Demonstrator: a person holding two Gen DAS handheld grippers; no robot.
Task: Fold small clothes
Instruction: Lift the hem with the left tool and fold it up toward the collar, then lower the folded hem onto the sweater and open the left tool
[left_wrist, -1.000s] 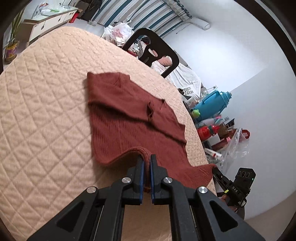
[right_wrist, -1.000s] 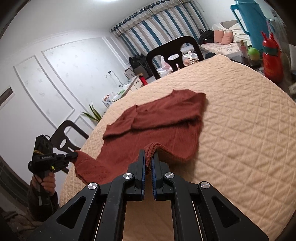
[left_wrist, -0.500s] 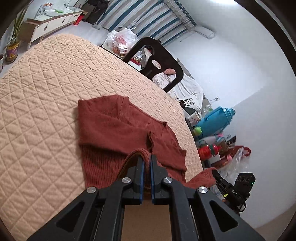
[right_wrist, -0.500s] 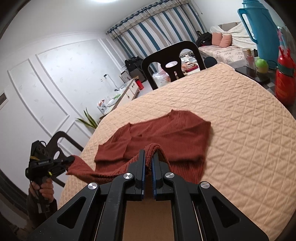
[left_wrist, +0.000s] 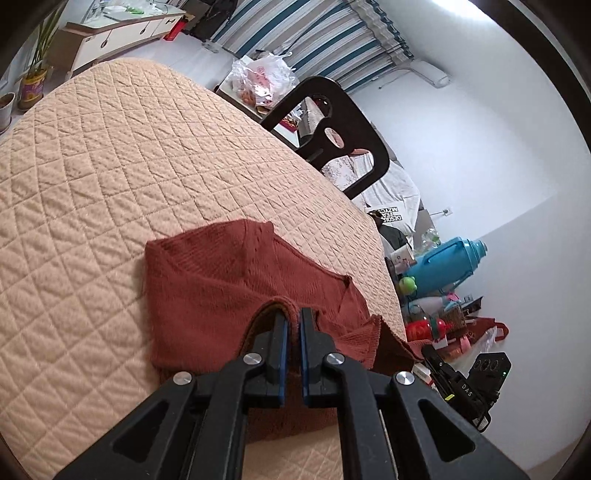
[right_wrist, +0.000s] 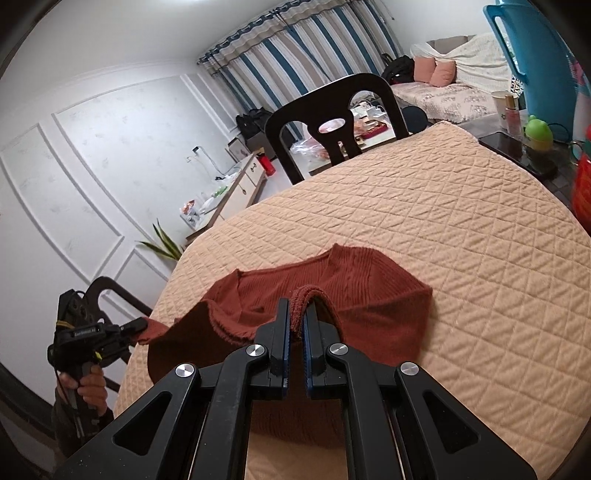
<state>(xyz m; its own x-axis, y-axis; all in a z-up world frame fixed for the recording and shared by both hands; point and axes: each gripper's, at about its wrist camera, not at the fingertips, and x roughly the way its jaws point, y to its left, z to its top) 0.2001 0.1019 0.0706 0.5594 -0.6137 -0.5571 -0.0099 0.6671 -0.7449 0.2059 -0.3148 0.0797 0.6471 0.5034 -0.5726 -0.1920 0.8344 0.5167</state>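
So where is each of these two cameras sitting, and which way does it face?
Left wrist view: on the left gripper, looking along its fingers over the red sweater toward a chair; the right gripper shows at lower right.
Right wrist view: on the right gripper, facing the curtains; the left gripper and the hand holding it show at left.
Shared: sweater, quilted table, chair, both grippers.
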